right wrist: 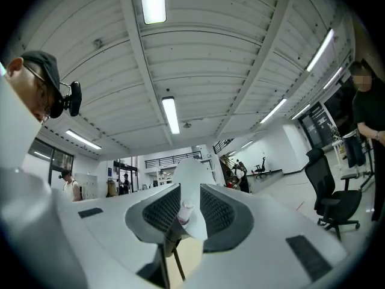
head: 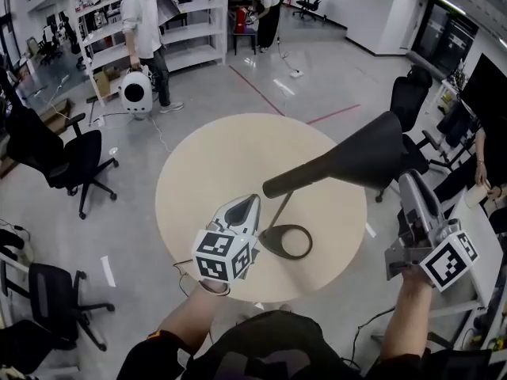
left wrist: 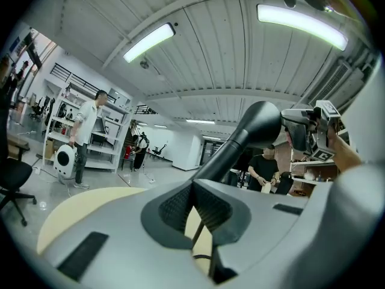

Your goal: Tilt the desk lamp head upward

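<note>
A black desk lamp stands on the round table, with a ring base, a thin stem and a slanted arm ending in a cone head. My left gripper sits at the arm's lower end. In the left gripper view its jaws stand narrowly apart, closed on that end, with the stem showing below. My right gripper is at the wide mouth of the head. In the right gripper view it is shut on the white-lined rim of the lamp head.
Black office chairs stand at the left and right of the table. A desk edge lies close to my right arm. A person stands by white shelves far back, beside a white round device.
</note>
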`<state>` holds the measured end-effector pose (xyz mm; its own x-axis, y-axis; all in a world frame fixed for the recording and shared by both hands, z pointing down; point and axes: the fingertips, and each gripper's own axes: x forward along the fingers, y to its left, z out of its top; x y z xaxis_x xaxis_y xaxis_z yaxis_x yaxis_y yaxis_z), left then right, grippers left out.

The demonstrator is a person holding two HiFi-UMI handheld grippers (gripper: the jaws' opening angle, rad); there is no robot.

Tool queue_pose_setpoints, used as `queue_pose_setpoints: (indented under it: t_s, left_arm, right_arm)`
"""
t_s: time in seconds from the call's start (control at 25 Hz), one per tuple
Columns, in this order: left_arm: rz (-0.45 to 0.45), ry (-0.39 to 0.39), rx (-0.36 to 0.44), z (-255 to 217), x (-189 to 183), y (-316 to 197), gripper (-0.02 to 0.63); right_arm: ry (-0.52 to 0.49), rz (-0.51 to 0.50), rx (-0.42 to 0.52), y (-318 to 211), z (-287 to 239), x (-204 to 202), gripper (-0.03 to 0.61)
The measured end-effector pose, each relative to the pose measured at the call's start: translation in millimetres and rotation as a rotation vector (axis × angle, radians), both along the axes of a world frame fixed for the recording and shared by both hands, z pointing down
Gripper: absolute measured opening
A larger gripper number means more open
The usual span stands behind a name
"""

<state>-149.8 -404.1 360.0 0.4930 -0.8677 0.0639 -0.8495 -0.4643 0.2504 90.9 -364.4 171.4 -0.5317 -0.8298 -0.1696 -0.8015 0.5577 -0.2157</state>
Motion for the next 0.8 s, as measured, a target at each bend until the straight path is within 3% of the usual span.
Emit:
queue_pose_setpoints:
  t_s: [0.2,0.24,0.28,0.52,0.68,0.8]
  left_arm:
    - [0.044,0.005,0.000,18.2,6.5,24.1,0.046]
    - [0.059,0.010,-0.006,24.5,8.0,29.3,0.044]
    - [0.074,0.015,-0.017,32.2,9.7,35.6,0.046]
    - [0.172,-0.017,-0.144,102.4,30.2,95.5,0.046]
    - [0.161,-0.043,-0.192,131.4,34.1,130.2,0.046]
    - [0.115,-0.059,-0.189,136.5,29.2,146.2,0.046]
  right_arm:
    - [0.087,0.050,-0.064,22.4,68.1,-18.0,0.107]
    - [0.135,0.074,-0.089,25.6,87.9,-25.4,0.095]
    - [0.187,0.098,-0.116,29.4,108.6,-33.4,0.035]
    - [0.346,0.138,-0.311,66.0,221.3,-80.4,0.015]
    - [0.392,0.122,-0.390,95.4,274.0,-89.9,0.015]
    - [0.416,0.108,-0.394,110.9,293.7,-94.0,0.015]
